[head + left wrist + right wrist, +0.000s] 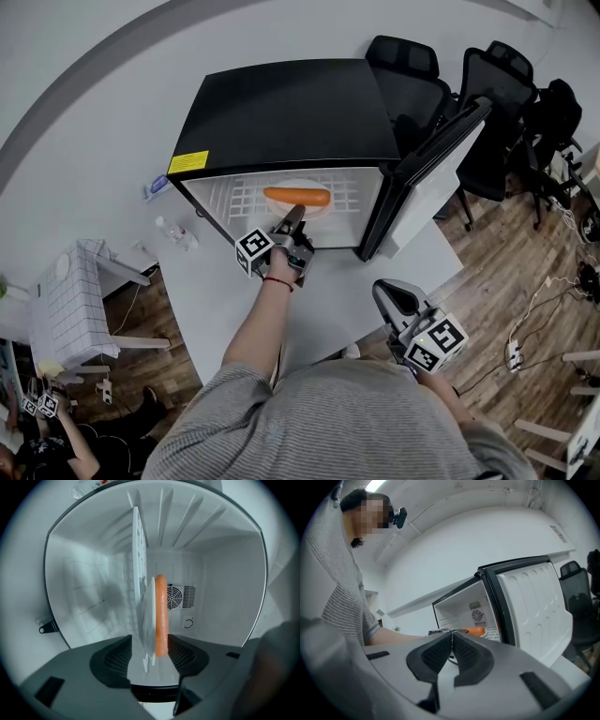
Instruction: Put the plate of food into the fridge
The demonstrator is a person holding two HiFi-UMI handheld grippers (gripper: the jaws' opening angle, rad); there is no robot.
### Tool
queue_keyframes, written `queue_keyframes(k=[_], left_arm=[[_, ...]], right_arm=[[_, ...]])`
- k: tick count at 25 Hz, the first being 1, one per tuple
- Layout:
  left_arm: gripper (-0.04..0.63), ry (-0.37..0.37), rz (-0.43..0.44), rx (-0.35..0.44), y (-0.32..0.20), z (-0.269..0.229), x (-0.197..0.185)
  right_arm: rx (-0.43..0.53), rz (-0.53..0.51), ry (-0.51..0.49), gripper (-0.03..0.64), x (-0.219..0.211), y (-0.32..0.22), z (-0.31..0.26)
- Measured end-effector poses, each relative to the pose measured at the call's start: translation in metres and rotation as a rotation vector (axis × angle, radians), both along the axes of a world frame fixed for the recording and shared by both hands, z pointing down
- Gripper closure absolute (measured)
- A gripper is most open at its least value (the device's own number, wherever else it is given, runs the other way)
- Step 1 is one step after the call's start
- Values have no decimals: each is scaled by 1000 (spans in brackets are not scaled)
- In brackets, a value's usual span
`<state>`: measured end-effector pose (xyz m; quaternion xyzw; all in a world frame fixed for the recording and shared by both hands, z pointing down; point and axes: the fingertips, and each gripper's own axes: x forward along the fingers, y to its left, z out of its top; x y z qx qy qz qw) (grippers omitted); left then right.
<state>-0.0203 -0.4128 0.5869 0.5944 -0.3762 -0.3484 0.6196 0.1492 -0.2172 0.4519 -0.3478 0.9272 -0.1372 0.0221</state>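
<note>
A black mini fridge (291, 112) stands open on the white table. Inside, a white plate (309, 211) with an orange sausage (296, 196) rests on the wire shelf (244, 197). My left gripper (292, 217) reaches into the fridge mouth at the plate's near rim. In the left gripper view the plate (149, 620) and sausage (161, 616) stand edge-on between the wide-spread jaws of the left gripper (150, 656), whose pads do not press on them. My right gripper (389, 295) hangs back near my body; the right gripper (451, 641) has its pads together with nothing between them.
The fridge door (431, 164) swings open to the right. Black office chairs (487, 84) stand behind it. A clear bottle (173, 230) lies left of the fridge on the table (347, 281). A white cart (70, 300) and another person (56, 441) are at lower left.
</note>
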Motion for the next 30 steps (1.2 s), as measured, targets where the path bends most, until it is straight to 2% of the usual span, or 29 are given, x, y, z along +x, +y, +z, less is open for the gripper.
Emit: queue_keyframes(k=[7,20,30], left_arm=[[368,-2,10,10,2,0,-1],[368,-55,59,36,16,0,4],[368,-31,60,29,34,-3,2]], right_arm=[[-1,-5,3,601,-2,-2,0],[-4,-10,4,601,-4,0,0],[1,-30,2,601,-12,6,-1]])
